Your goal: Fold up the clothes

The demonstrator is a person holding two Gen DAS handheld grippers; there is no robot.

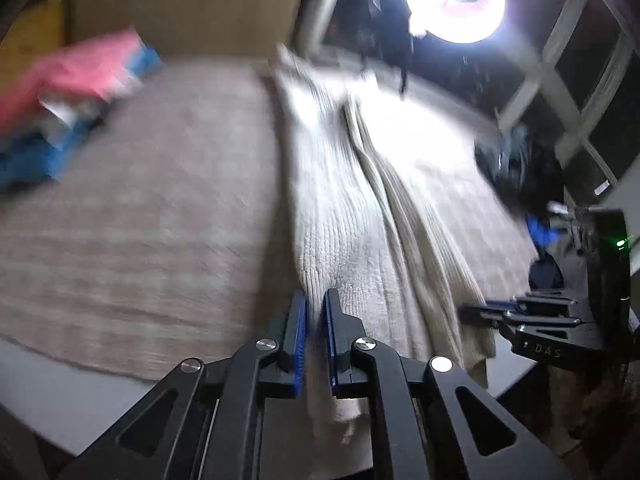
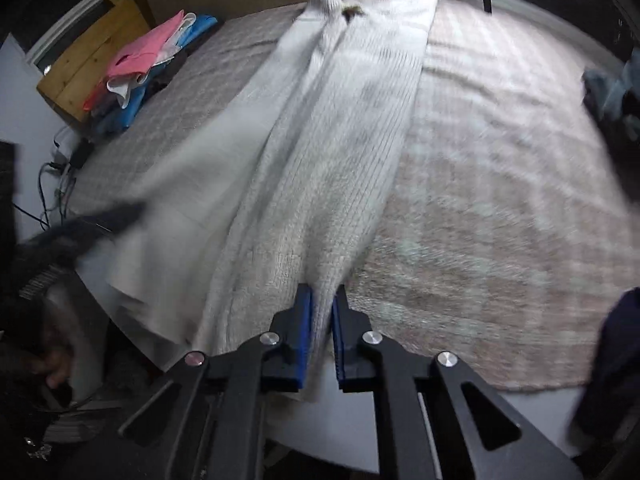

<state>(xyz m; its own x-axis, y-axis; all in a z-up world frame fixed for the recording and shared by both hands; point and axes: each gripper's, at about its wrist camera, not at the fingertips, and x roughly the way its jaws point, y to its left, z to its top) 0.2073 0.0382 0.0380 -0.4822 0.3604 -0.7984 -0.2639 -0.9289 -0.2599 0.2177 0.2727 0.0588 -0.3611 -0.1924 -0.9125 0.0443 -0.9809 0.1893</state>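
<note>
Clothes folding looks only partly done. Left gripper (image 1: 316, 316) has its blue pads pinched together on the near edge of the white knit sweater (image 1: 340, 184), which runs straight ahead of it across the beige blanket (image 1: 140, 208). Far ahead and to its left sits a pile of pink and blue folded clothes (image 1: 72, 92), so some pieces look finished. Off to its right, the right gripper (image 2: 322, 320) is clamped on the same near edge of the sweater, a bit farther along. From that gripper the sweater stretches away in a long narrow strip, with its sides already turned in. To its far right lies a dark heap of clothes (image 2: 612, 92), maybe still waiting. I think the sweater still needs folding end to end, then stacking.
</note>
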